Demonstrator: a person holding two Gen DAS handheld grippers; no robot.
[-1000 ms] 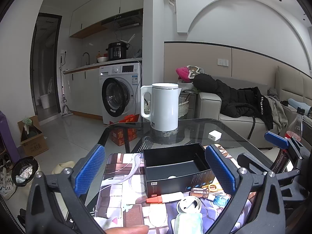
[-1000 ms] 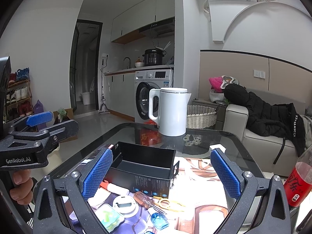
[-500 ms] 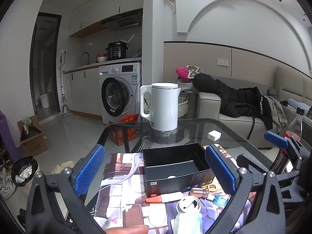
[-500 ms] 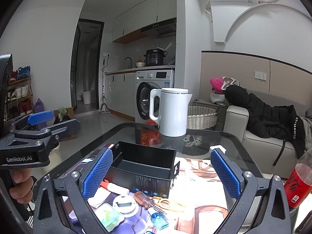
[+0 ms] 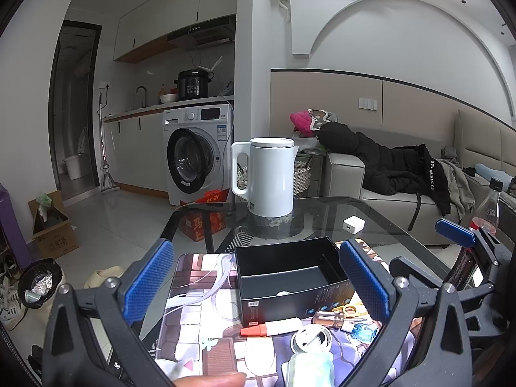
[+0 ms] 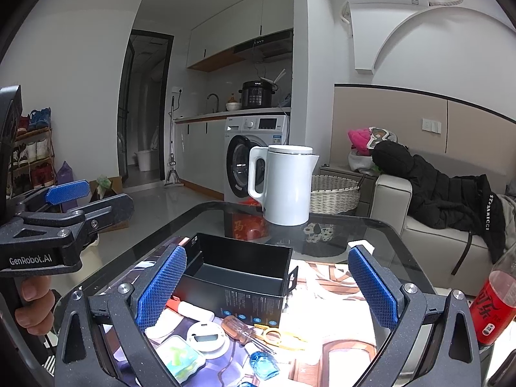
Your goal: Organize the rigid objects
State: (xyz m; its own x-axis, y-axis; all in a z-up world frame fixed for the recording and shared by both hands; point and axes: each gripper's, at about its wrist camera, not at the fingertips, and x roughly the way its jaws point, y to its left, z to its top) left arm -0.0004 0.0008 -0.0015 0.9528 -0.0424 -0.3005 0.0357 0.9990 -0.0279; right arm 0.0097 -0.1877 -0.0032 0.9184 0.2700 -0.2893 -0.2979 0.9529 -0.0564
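Both grippers (image 5: pixel 256 282) (image 6: pixel 266 283) level, jaws wide, above black box (image 6: pixel 238 274).

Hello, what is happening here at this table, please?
A person holds a tool in each hand over a glass table. Both the left tool and the right tool are open and hold nothing. An open black box sits on a printed mat, with small items lying in front of it: a screwdriver, a white tube with an orange cap, a round white device. A white kettle stands behind. Nothing is grasped yet.
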